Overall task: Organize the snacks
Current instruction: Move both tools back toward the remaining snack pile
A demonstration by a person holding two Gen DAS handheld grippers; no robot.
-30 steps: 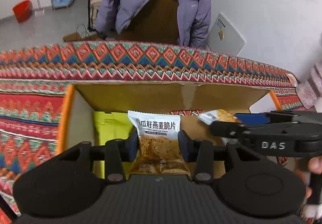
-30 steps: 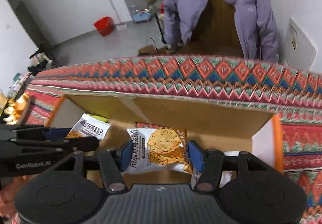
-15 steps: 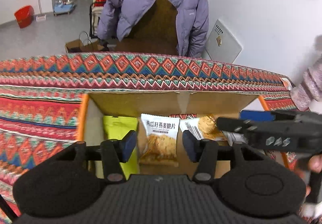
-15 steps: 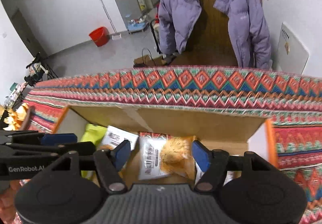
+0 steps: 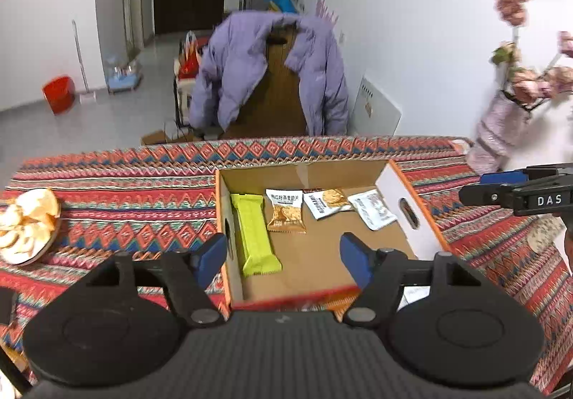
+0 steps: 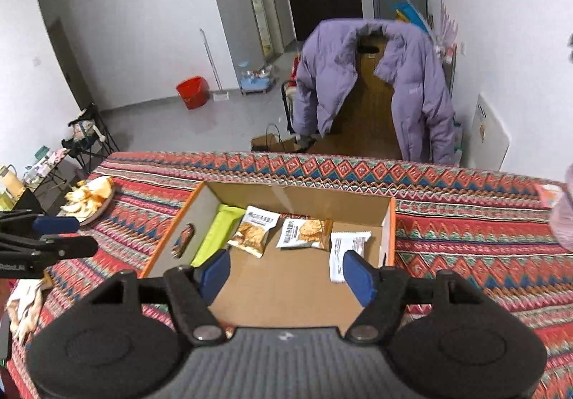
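Cardboard box point(image 5: 394, 180) open on patterned counter point(image 5: 143, 191). Inside box, along far wall: green bar point(image 5: 252, 232) at left side, then oat-crisp packet point(image 5: 285, 211), cracker packet point(image 5: 326, 202), white packet point(image 5: 372, 211) nearest right wall. Near half of box floor bare.

Left gripper point(image 5: 283, 257) above near edge of box, fingers spread, nothing between them; jaws just been opening. Right gripper point(image 6: 286, 273) likewise above near edge of box, fingers spread and empty, jaws just been opening. Each gripper's tip visible at the edge of the other's view, well outside box.

Plate of orange slices point(image 5: 25, 223) on counter, well left of box. Vase of pink flowers point(image 5: 515, 101) right of box, past far corner. Purple coat point(image 5: 268, 76) on chair behind counter.

Risks, as judged from here:
- Packets light and slick; snagging on a finger on the next reach into box likely to drag neighbours out of line.
- Oat-crisp and cracker packets tilted, close together; pinching one may catch the other.
- Box light; nudging a wall with a finger could slide it across cloth toward plate or vase.
- Vase near right gripper's side; wide swing could tip it.
- Something red and blurred at near edge of box in left view, cannot tell what.
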